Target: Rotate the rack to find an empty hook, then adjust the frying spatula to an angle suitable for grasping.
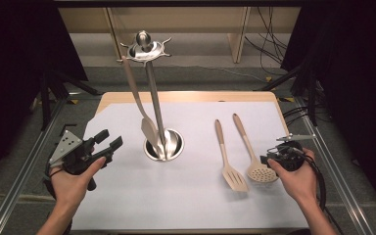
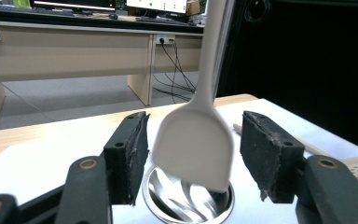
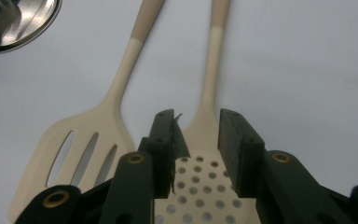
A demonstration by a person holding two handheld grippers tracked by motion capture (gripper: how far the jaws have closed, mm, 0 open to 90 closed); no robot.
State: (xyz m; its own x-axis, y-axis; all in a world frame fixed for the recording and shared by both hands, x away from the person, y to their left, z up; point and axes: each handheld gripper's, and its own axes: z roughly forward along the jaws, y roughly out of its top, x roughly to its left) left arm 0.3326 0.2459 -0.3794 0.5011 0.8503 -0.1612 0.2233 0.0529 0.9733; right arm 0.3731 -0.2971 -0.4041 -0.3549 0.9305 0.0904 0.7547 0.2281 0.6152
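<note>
Your left gripper (image 1: 108,140), at the lower left of the high view, stands released; the hanging spatula (image 1: 149,128) sits between its jaws in the left gripper view, untouched, its blade over the stand base (image 1: 175,142). Your right gripper (image 1: 267,160), lower right, is parted over the neck of the skimmer (image 1: 257,171), pads not pressing. Closing here risks a slipping grip on the thin neck. A sideways nudge could push the skimmer against the slotted turner (image 1: 234,177) just beside it.
</note>
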